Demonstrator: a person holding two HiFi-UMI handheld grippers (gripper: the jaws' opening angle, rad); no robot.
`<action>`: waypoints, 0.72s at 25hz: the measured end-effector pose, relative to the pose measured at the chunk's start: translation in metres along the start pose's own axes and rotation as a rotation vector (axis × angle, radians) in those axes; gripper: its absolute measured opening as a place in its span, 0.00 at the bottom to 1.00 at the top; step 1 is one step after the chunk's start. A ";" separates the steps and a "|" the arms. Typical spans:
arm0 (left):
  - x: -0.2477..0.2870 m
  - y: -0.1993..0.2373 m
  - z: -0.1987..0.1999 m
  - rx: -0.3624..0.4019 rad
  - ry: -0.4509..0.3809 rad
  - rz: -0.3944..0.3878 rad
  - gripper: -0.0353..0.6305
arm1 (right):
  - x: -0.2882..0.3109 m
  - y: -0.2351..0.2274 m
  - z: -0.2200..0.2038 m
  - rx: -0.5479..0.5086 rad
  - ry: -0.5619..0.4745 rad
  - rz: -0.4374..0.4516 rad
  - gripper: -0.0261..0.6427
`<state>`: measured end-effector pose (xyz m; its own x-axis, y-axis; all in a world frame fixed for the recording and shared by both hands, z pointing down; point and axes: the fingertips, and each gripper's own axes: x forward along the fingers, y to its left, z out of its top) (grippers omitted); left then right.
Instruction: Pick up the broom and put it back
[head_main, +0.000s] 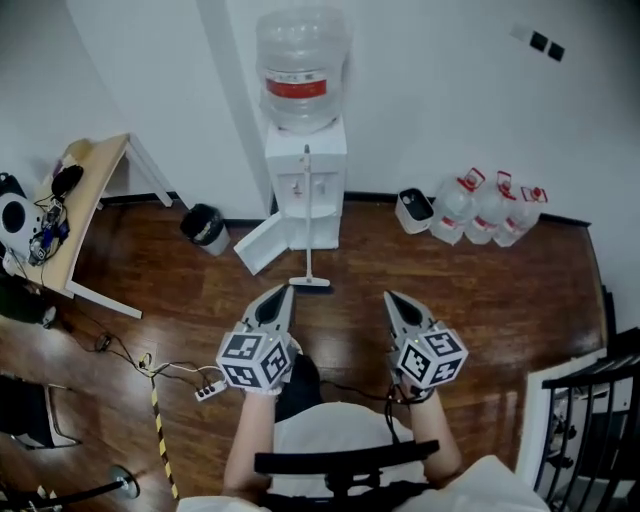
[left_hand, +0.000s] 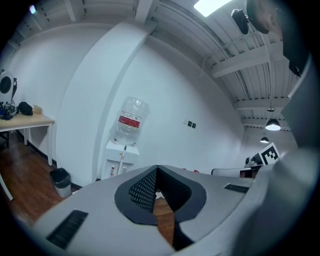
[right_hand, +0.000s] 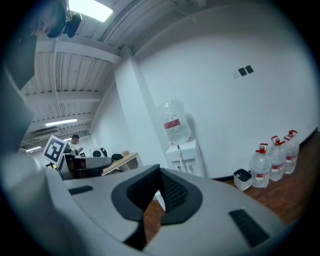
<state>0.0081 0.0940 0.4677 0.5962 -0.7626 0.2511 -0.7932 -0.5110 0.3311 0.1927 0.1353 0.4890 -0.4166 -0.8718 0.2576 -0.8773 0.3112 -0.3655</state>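
Observation:
The broom (head_main: 308, 215) stands upright against the front of the white water dispenser (head_main: 322, 150), its dark head (head_main: 311, 284) on the wood floor. Its thin handle also shows in the left gripper view as the broom (left_hand: 121, 161) and in the right gripper view as the broom (right_hand: 181, 156). My left gripper (head_main: 287, 291) is shut and empty, its tips just left of the broom head. My right gripper (head_main: 389, 297) is shut and empty too, a little to the right of the head. In their own views the left gripper (left_hand: 157, 169) and the right gripper (right_hand: 160, 169) point at the dispenser.
A white flat panel (head_main: 260, 245) leans beside the broom. A black bin (head_main: 205, 227) stands to the left, a white bin (head_main: 413, 210) and water jugs (head_main: 488, 210) to the right. A wooden table (head_main: 85, 215) sits far left. A power strip (head_main: 210, 390) and cables lie on the floor.

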 end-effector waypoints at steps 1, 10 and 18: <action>0.010 0.013 0.009 -0.005 0.004 -0.005 0.04 | 0.020 0.002 0.008 -0.001 -0.006 0.003 0.06; 0.077 0.130 0.073 -0.029 0.044 -0.052 0.04 | 0.188 0.030 0.069 -0.019 -0.031 -0.012 0.06; 0.120 0.173 0.088 -0.052 0.076 -0.092 0.04 | 0.272 0.019 0.080 -0.078 0.016 -0.041 0.07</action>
<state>-0.0683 -0.1210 0.4748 0.6752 -0.6805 0.2848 -0.7285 -0.5546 0.4021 0.0815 -0.1259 0.4805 -0.3834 -0.8785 0.2852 -0.9092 0.3047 -0.2838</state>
